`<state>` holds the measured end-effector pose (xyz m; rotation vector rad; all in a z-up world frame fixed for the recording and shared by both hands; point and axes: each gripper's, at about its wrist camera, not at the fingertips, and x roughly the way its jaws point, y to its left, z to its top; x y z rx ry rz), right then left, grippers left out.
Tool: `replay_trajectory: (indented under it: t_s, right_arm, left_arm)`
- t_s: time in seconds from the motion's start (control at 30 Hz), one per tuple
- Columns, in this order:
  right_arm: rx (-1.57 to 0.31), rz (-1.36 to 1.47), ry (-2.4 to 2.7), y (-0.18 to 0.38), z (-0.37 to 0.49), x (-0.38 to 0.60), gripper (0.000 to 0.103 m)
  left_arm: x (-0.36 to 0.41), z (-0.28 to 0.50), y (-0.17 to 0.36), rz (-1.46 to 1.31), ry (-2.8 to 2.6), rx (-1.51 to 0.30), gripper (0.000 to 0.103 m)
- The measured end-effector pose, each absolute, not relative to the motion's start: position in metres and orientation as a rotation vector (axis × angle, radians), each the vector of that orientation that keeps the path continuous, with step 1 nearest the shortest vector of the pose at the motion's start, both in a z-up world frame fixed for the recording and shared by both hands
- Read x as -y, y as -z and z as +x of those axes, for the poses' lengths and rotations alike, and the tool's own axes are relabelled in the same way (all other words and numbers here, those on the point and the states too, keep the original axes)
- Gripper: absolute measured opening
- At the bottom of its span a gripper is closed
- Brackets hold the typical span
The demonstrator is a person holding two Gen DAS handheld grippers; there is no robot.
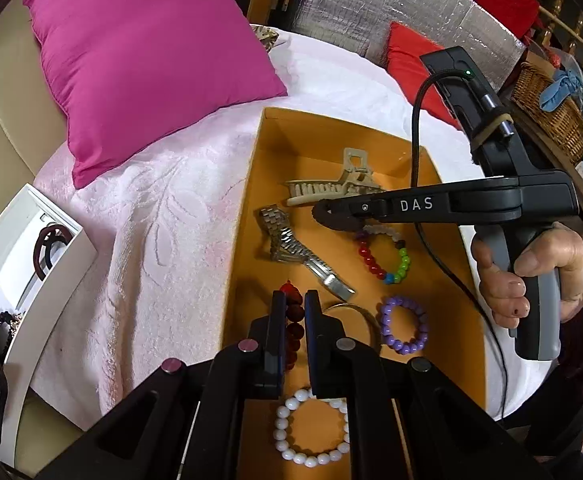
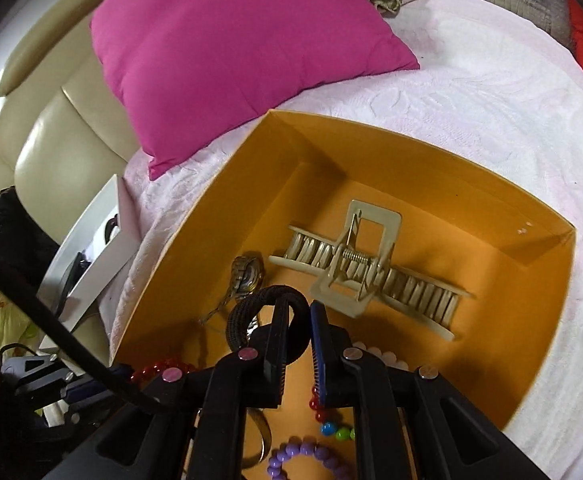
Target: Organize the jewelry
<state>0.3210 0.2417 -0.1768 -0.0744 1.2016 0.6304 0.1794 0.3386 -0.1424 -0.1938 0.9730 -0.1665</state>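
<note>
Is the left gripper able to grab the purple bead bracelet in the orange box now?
Probably not yet: the left gripper is shut on a dark red bead bracelet. The purple bead bracelet lies uncovered beside it.

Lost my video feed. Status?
Left tongs shut on dark red bead bracelet. Right tongs shut on dark hair tie. Both over orange box. Nothing blocking.

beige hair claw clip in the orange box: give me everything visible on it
The hair claw clip is a large beige claw of matte plastic, with two long rows of curved teeth meshed shut, a rectangular open-frame thumb lever rising at its middle, and a bare metal coil spring at the hinge. It lies on its side on the floor of the orange box, toward the far wall. Nothing grips it; in the left wrist view the right gripper overlaps its lower edge, contact unclear.
</note>
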Motion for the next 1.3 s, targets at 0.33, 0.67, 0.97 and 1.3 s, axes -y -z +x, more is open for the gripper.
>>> replay_trajectory:
  t_s: [0.33,0.67,0.97,1.3]
  right_arm:
    - [-1.207,-0.129,-0.597,0.188,0.325,-0.251,0.014]
    - [-1.224,-0.11,-0.612,0.184,0.324,-0.245,0.024]
    - [-1.144,-0.038,-0.671,0.147,0.3,-0.208,0.026]
    - [-1.031,0.003,-0.717,0.1,0.247,-0.148,0.026]
  left_arm:
    - [-0.338,0.186,0.154,-0.136,0.129,-1.0,0.009]
    - [-0.334,0.189,0.163,-0.084,0.084,-1.04,0.01]
    - [-0.332,0.165,0.133,-0.056,0.027,-0.966,0.03]
    - [-0.322,0.101,0.072,-0.027,-0.065,-0.794,0.062]
